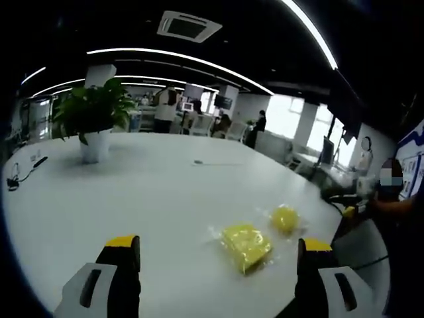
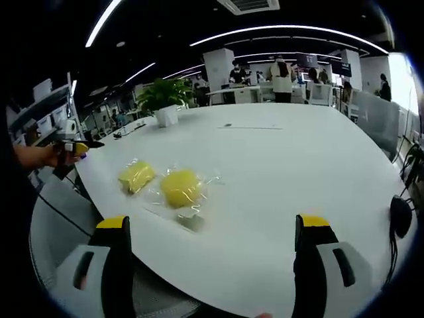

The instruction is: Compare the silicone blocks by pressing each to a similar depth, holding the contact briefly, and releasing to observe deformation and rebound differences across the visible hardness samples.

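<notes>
Both sets of tongs are hanging over the white surface [image 1: 152, 192] with jaws wide apart, nothing gripped. Left tongs [image 1: 218, 255] look at two yellow silicone blocks in clear wrap: a squarish block [image 1: 245, 245] near the edge, a rounder block [image 1: 285, 218] just beside it. The right gripper view sees the same pair from the other side, squarish block [image 2: 136, 175] left of the rounder block [image 2: 181, 187], ahead of the right tongs [image 2: 215, 232]. The potted plant [image 1: 93, 116] sits well apart. What's probably the left tongs' yellow tip [image 2: 78, 148] pokes in at the left edge.
</notes>
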The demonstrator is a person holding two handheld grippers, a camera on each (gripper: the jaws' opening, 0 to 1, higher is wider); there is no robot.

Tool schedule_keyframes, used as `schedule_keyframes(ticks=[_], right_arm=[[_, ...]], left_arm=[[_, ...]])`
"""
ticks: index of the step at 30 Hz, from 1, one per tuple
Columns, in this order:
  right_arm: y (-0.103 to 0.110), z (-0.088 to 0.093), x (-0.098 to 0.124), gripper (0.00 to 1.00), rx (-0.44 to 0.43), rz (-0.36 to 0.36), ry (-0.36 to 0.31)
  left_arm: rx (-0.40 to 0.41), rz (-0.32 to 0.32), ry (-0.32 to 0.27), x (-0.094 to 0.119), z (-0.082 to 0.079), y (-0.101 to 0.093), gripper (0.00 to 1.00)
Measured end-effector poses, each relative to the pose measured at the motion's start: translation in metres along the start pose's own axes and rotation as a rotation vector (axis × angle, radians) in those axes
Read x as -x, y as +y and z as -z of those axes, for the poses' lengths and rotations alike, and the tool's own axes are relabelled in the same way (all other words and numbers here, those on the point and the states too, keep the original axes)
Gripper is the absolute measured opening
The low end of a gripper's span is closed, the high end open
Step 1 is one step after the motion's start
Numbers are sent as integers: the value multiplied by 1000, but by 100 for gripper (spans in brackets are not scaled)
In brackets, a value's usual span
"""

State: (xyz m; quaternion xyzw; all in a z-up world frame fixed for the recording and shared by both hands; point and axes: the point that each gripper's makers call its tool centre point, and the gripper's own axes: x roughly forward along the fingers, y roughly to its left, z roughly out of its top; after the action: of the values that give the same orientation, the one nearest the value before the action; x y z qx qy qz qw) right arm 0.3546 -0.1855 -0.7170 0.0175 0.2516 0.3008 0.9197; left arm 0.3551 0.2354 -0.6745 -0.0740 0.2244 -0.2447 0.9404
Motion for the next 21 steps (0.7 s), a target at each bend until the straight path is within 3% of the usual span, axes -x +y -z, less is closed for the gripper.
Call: schedule_keyframes(ticks=[21], right_arm=[[0, -6, -1, 97, 20, 8, -17]], left_arm=[[5, 42, 26, -5, 18, -14, 100]])
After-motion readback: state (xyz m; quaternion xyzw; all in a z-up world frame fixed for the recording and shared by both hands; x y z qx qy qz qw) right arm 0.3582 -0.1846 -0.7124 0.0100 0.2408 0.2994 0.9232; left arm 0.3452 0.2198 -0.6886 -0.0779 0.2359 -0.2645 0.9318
